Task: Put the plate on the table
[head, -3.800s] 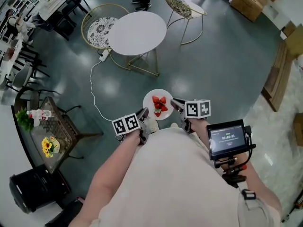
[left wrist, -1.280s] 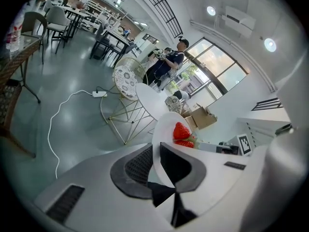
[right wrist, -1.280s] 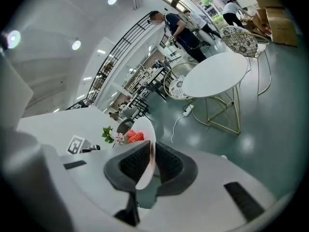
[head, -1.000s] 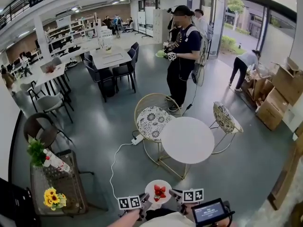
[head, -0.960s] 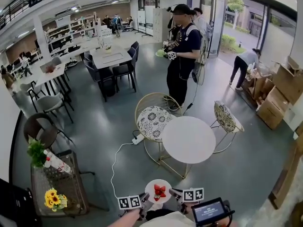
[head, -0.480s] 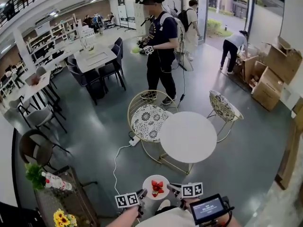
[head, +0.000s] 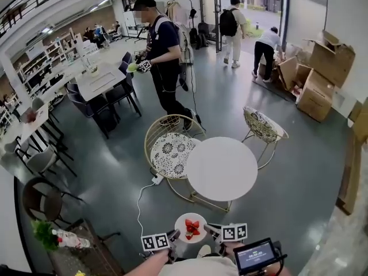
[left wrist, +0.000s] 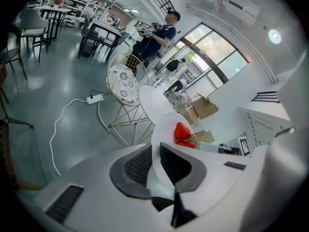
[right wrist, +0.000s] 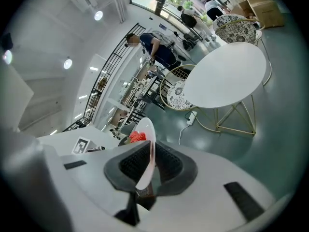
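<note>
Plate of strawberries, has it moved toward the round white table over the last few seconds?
No, not noticeably. The head view tilted up, but the plate stays short of the round table's near edge, beside the same stretch of floor cable.

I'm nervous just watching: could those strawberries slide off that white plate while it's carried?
The plate looks stiff and glossy, so probably slippery; the left gripper and right gripper each pinch only its rim. The strawberries lie loose on it, so a tilt would likely roll them off. Its edge looks thin, so it is probably light.
</note>
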The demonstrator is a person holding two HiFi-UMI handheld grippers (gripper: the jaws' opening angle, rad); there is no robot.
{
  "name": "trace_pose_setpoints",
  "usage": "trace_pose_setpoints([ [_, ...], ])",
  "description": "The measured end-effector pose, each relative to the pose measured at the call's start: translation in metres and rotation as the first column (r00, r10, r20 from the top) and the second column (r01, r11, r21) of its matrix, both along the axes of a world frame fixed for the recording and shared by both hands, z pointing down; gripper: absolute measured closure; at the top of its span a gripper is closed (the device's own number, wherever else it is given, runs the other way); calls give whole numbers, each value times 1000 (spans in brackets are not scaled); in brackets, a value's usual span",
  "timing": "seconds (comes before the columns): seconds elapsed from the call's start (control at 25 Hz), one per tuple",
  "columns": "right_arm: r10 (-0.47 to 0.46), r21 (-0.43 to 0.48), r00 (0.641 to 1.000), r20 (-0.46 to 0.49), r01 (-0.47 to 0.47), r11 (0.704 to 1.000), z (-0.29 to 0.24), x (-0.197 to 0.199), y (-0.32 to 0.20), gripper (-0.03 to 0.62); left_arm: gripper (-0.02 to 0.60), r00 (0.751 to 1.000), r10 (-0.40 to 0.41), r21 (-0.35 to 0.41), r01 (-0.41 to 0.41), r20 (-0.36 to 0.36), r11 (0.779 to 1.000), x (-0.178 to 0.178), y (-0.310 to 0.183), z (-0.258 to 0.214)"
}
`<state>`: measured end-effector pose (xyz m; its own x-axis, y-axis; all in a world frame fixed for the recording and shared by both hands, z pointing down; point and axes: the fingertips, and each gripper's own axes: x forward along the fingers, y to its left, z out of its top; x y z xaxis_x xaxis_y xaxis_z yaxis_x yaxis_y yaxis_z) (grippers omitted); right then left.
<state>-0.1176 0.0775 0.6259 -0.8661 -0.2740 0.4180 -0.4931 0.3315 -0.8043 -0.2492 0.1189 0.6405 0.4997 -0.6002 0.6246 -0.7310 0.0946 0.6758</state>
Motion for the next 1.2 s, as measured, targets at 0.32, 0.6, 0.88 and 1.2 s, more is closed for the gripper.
trace_pose_setpoints([
  [0.32,110,-17,994,15,-110,994,9,18,-10,556,537,996,93,-22,-94,-6,995,15,-22,10],
  [0.6,181,-24,984,6,-180,983,13,34,-33,556,537,987,161,-26,-162,-18,987,29,-54,13],
  [0.88,243,-37,970,-3,-243,969,15,42,-67,556,537,973,230,-34,-231,-35,972,36,-99,20],
  [1.2,273,-40,961,-40,-275,961,19,29,-125,556,537,959,280,-18,-281,-41,959,24,-167,19],
])
